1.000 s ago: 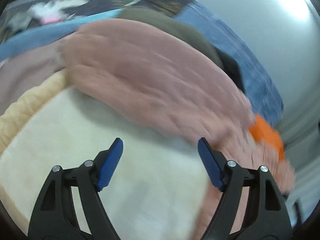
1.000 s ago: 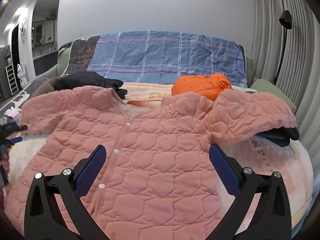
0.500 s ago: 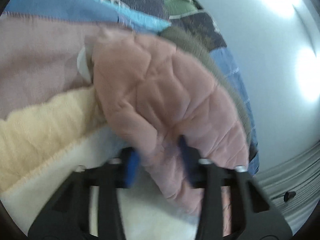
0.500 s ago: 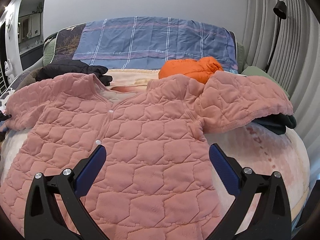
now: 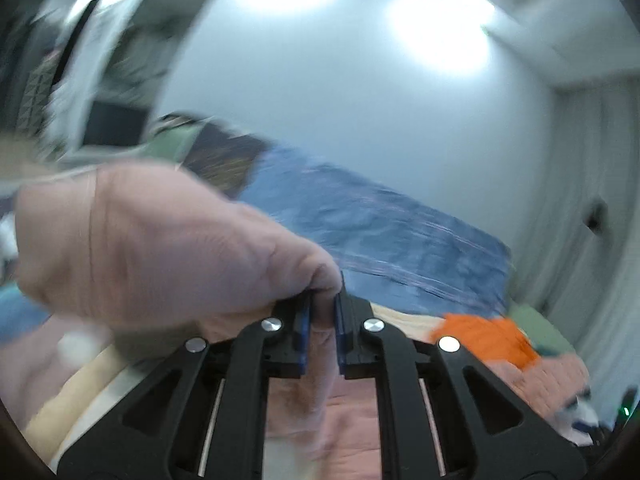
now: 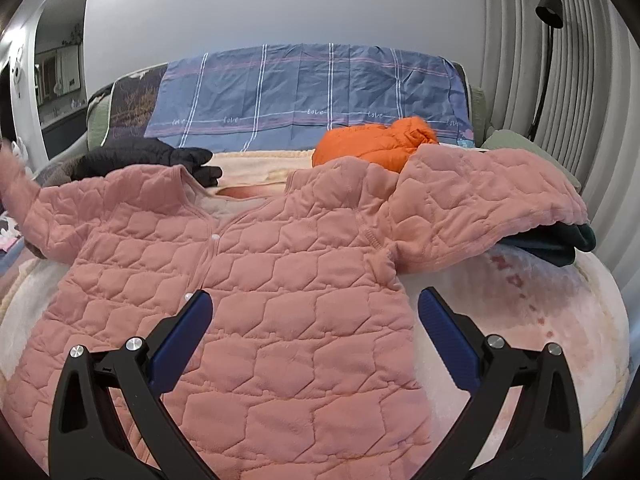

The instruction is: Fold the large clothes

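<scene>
A pink quilted jacket (image 6: 256, 280) lies spread front-up on the bed, buttons down its middle. Its left sleeve (image 5: 152, 248) is raised off the bed, and my left gripper (image 5: 322, 304) is shut on its cuff, the blue pads pinching the fabric. The lifted sleeve shows at the far left edge of the right wrist view as a blurred strip (image 6: 16, 184). The right sleeve (image 6: 480, 200) rests over dark clothes at the right. My right gripper (image 6: 316, 312) hovers open over the jacket's lower body, holding nothing.
An orange puffer jacket (image 6: 372, 144) and a black garment (image 6: 152, 160) lie behind the pink jacket. A blue plaid sheet (image 6: 308, 96) covers the headboard. Dark green clothes (image 6: 556, 240) sit under the right sleeve. Curtains and a floor lamp (image 6: 548, 12) stand at right.
My left gripper closed on the pink sleeve's cuff and lifted it up off the bed, tilting toward level. The right gripper stayed open and barely moved.
</scene>
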Motion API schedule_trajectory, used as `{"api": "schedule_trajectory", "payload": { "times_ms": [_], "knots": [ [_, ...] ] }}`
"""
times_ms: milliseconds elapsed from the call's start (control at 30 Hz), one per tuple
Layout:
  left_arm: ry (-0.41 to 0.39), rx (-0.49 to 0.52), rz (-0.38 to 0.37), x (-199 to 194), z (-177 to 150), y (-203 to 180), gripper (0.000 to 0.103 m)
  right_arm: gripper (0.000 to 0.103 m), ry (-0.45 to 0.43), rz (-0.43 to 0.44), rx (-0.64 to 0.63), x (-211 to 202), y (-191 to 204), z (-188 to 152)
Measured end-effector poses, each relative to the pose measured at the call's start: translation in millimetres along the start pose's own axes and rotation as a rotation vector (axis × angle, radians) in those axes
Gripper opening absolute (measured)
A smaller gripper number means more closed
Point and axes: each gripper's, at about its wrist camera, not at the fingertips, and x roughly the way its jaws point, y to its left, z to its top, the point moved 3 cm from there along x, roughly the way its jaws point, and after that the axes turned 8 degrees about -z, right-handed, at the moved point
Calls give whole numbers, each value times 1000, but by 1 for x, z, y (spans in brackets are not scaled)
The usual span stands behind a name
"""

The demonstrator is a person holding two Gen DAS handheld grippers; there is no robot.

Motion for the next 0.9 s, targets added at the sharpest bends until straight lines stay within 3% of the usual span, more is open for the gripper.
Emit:
{"api": "schedule_trajectory", "payload": {
  "times_ms": [67,233,333,367,467,500,600,733,900],
  "knots": [
    [67,98,-117,25,-4,-58,9,102,-9,-1,11,-1,-7,-1],
    [268,357,-244,87,-65,-161,13,102,0,-27,72,-1,-33,-6],
    [453,420,-272,118,-126,-188,30,102,23,-39,114,1,-51,-12],
    [499,428,-276,123,-141,-194,41,102,32,-41,123,2,-56,-13],
    [569,438,-256,128,-166,-189,64,102,42,-36,130,3,-65,-15],
    [575,437,-246,127,-167,-184,67,102,47,-28,124,4,-65,-15],
    [579,412,-191,115,-156,-158,70,102,70,40,136,10,-64,-14],
    [571,358,-74,107,-141,-112,70,102,136,235,206,34,-48,-3],
    [542,180,72,108,-117,-40,70,102,264,308,188,93,-14,21]
  ]
}}
